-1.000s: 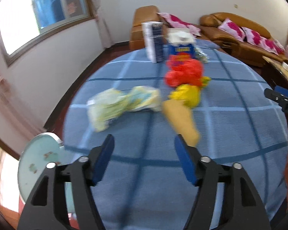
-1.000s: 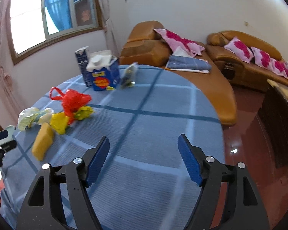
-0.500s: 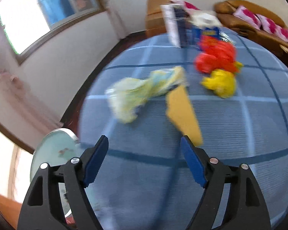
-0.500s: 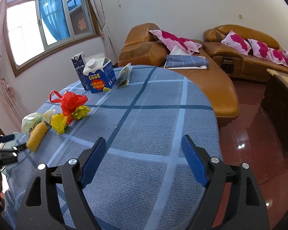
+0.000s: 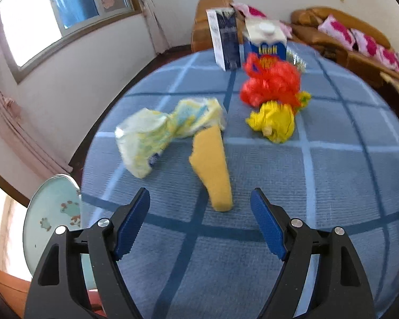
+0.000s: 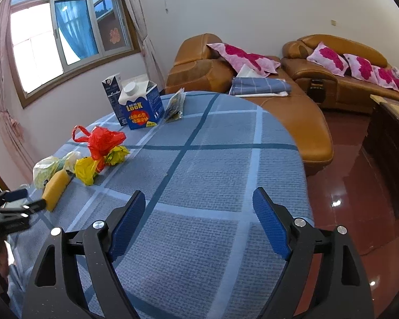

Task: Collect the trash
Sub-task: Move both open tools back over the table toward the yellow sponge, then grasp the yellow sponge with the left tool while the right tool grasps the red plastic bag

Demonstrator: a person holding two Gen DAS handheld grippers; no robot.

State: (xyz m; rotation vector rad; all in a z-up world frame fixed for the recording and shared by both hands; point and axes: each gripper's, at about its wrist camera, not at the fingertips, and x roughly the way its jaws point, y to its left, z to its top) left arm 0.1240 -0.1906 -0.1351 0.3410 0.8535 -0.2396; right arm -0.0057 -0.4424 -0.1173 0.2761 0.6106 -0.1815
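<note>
The trash I'm after lies in a loose cluster on the blue checked tablecloth (image 5: 332, 186), toward the table's window side. Nearest my left gripper (image 5: 199, 207) is a yellow sponge (image 5: 212, 167), lying flat with its narrow end pointing back at me, just ahead of the gap between the jaws but not yet between them. Just to its left, touching its far end, is a crumpled pale yellow-green wrapper (image 5: 159, 133). Right of the sponge and a little farther off sits a crumpled yellow bag (image 5: 272, 121), and behind it, touching it, a red plastic bag (image 5: 268, 85). At the far edge stand two cartons side by side: a tall dark blue and white one (image 5: 224, 42) and a shorter blue carton with a white cap (image 5: 266, 42); from the right wrist camera I see a small clear packet (image 6: 176, 105) leaning just beside the shorter one. My left gripper is released, jaws spread wide with nothing between them, having opened further over the last second and now holding about steady. My right gripper (image 6: 199, 212) is likewise released and empty, its jaws also having just been opening, hovering over bare cloth well apart from the trash. Beyond the table are brown leather sofas (image 6: 332, 61) with pink cushions (image 6: 242, 55), and a window (image 6: 66, 34).
</note>
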